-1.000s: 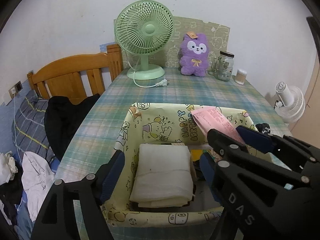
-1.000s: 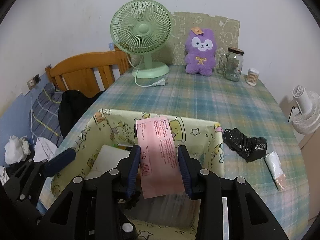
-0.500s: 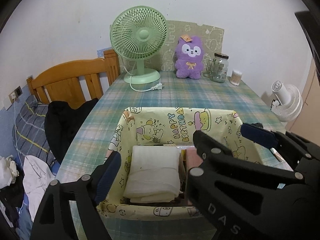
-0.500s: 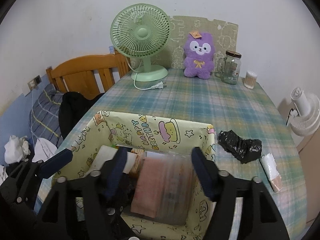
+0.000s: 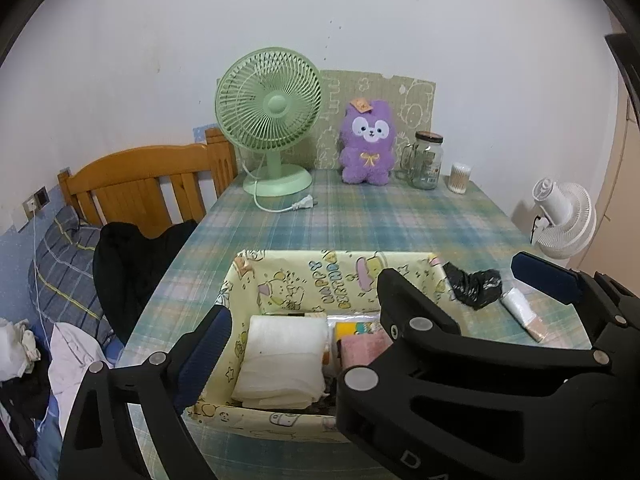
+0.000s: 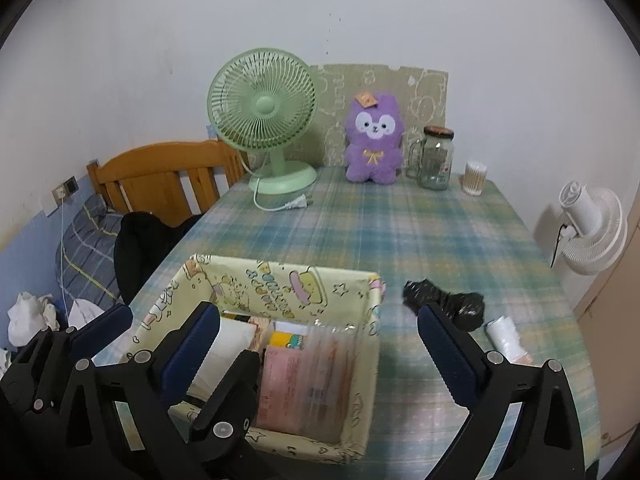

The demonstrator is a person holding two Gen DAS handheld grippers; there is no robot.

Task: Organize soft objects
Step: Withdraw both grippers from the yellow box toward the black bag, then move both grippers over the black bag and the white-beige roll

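On the plaid tablecloth (image 6: 420, 240), low in both frames, stands one yellow cartoon-print storage box (image 6: 280, 280), open at the top. Inside it lie one folded white cloth (image 5: 280, 364) at the left, one pink packet (image 6: 304, 384) at the right, and one small yellow item (image 5: 352, 328) behind the packet. The packet lies flat, its long axis running from the near wall of the box toward the far wall; in the right wrist view it is blurred, so its print cannot be read. The cloth's long axis runs the same way.

Two grippers show. The left gripper (image 6: 148, 328) hangs at the lower left, its fingers apart and holding nothing, one blue pad (image 5: 204, 356) just outside the box's left wall. The right gripper (image 6: 324, 344) hangs over the box with its fingers spread wide and empty, one pad (image 6: 192, 340) over the cloth, the other beyond the box's right wall. In the left wrist view the right gripper's black body covers the right part of the box.

Right of the box lie one crumpled black bag (image 6: 444, 304) and one white tube (image 6: 504, 336), close together. Along the far edge, in the upper middle of the frame, stand one green desk fan (image 6: 264, 136), one purple plush toy (image 6: 374, 140), one glass jar (image 6: 436, 160) and one tub of cotton swabs (image 6: 474, 178). One white fan (image 6: 592, 232) sits off the table at the right; one wooden headboard (image 6: 160, 180) stands at the left.
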